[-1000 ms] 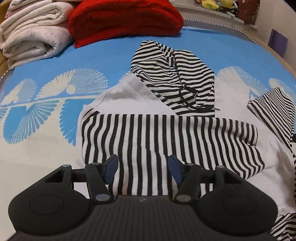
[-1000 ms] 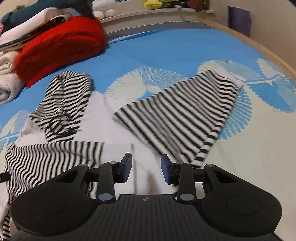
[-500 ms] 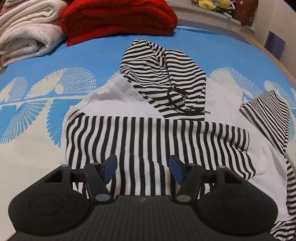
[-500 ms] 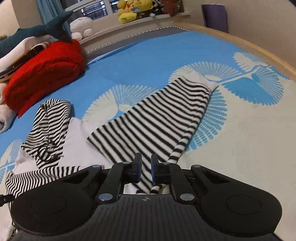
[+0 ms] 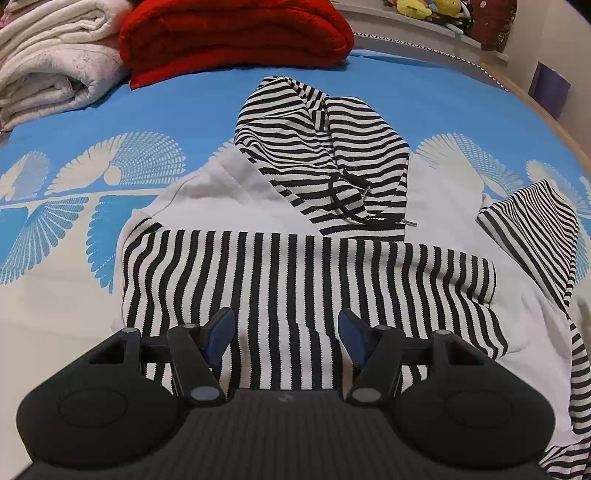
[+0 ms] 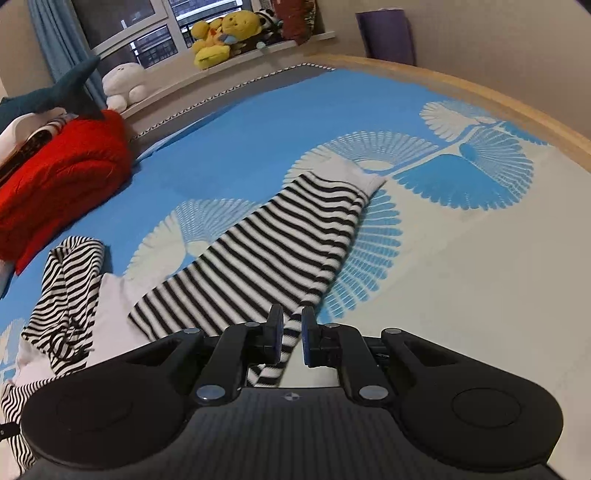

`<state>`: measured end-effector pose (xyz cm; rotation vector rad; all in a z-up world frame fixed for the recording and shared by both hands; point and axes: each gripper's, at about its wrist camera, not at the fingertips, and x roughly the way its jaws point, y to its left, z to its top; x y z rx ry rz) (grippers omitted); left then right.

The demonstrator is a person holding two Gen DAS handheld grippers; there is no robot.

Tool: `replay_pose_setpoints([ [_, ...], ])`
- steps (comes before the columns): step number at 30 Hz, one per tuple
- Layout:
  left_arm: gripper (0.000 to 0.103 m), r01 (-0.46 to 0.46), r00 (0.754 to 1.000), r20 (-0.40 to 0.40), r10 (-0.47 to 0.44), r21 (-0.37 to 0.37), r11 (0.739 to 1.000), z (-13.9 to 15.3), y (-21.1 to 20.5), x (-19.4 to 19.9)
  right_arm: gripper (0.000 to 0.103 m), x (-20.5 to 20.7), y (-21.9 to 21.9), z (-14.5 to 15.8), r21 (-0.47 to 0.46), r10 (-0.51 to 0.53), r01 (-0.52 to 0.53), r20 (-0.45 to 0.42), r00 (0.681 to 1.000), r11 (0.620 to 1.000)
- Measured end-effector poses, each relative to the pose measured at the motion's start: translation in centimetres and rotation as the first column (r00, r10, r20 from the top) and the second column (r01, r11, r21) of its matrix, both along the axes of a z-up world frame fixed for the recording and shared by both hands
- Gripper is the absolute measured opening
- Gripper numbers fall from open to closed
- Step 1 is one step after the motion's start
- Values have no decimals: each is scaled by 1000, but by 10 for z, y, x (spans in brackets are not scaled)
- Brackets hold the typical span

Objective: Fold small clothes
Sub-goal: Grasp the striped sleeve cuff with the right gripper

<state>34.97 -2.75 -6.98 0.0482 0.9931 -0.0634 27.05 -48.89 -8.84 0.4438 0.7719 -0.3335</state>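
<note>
Lying spread on the blue patterned bed (image 5: 110, 110), the striped hoodie (image 5: 295, 280) has one sleeve already folded across its white body, with the hood (image 5: 325, 147) and its drawstring resting above that band. The left gripper (image 5: 286, 332) hangs over the folded sleeve with its blue pads (image 5: 221, 328) well apart and nothing between them; whether the tips touch the cloth cannot be told. The right gripper (image 6: 291, 332) has its pads (image 6: 276, 334) drawn close together, with only a narrow gap showing, and the edge of the other sleeve (image 6: 266, 258) runs between them near where it meets the body. That sleeve stretches away across the bed toward the far corner, its white cuff flat on the cover. A red blanket (image 5: 236, 33) and a folded white blanket (image 5: 51, 66) lie at the head of the bed.
</note>
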Motion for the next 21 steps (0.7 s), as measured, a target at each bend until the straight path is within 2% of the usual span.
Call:
replay_pose_setpoints([
  [10,68,-4,1000,-2,4,-3,1000,0,-1,2,11,0,-11,-7,20,-13,14,-13,1000,1000],
  [21,68,-8,1000,-13,8,-12,1000,-3,1,3,10,8,-55,-19,77,-115,110,71,991,991],
])
